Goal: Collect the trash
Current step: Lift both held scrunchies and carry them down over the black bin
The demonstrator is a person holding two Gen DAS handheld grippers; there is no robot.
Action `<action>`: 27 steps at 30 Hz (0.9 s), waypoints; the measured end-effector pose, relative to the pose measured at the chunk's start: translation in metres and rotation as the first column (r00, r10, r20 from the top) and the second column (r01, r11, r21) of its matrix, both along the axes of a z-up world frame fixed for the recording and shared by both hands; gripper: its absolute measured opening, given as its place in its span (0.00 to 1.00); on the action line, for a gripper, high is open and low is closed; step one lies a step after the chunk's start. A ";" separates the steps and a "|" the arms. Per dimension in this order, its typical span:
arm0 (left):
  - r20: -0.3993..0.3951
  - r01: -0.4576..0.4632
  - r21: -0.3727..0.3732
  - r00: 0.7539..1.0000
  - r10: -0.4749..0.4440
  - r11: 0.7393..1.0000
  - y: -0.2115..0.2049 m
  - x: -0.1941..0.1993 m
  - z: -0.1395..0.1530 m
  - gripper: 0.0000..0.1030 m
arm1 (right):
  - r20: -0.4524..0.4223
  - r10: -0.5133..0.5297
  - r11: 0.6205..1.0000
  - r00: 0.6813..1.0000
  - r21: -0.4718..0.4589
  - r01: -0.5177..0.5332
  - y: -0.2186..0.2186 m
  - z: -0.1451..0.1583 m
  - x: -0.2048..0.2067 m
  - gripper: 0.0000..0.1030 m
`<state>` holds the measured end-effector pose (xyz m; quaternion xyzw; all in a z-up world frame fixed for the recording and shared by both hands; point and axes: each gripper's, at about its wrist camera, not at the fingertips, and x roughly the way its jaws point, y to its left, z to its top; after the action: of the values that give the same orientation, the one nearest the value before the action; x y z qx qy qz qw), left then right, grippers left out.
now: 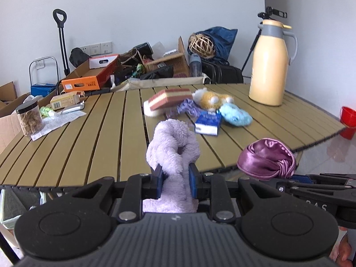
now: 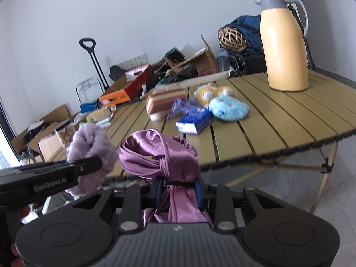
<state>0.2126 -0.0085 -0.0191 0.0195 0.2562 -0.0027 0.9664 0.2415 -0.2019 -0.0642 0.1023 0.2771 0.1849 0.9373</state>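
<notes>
While both grippers hang near the front edge of a slatted olive-green folding table [image 1: 100,133], each has its jaws closed tight on a soft item. The left gripper [image 1: 174,179] pinches a fluffy lilac scrunchie [image 1: 172,146] between its blue pads, the loop standing upright above the jaws. The right gripper [image 2: 179,190] clamps a purple satin scrunchie [image 2: 160,155] just below a black band that cinches its fabric, so the bunched cloth rises above the jaws. The two grippers sit side by side, each visible at the edge of the other's view. Farther back on the table lie a striped pink-and-cream sponge [image 1: 169,100], a blue and white carton [image 1: 208,123], a light blue plush toy [image 1: 237,114], a yellow and white plush toy [image 1: 211,99] and a tangle of purple string [image 1: 189,108], all clustered together. A tall yellow thermos jug [image 1: 270,64] stands upright at the far right. At the left edge are a clear jar [image 1: 30,119] of brown snacks and some paper.
</notes>
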 end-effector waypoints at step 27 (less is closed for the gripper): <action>-0.341 -0.002 -0.039 0.940 -0.012 0.999 0.007 -0.026 -0.102 0.22 | -0.277 0.027 0.993 0.960 -0.104 -0.058 0.011 -0.090 -0.038 0.26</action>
<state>0.1869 -0.0019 -0.1214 0.0008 0.4195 -0.0134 0.9076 0.2039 -0.1907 -0.1538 0.0686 0.4166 0.1733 0.8898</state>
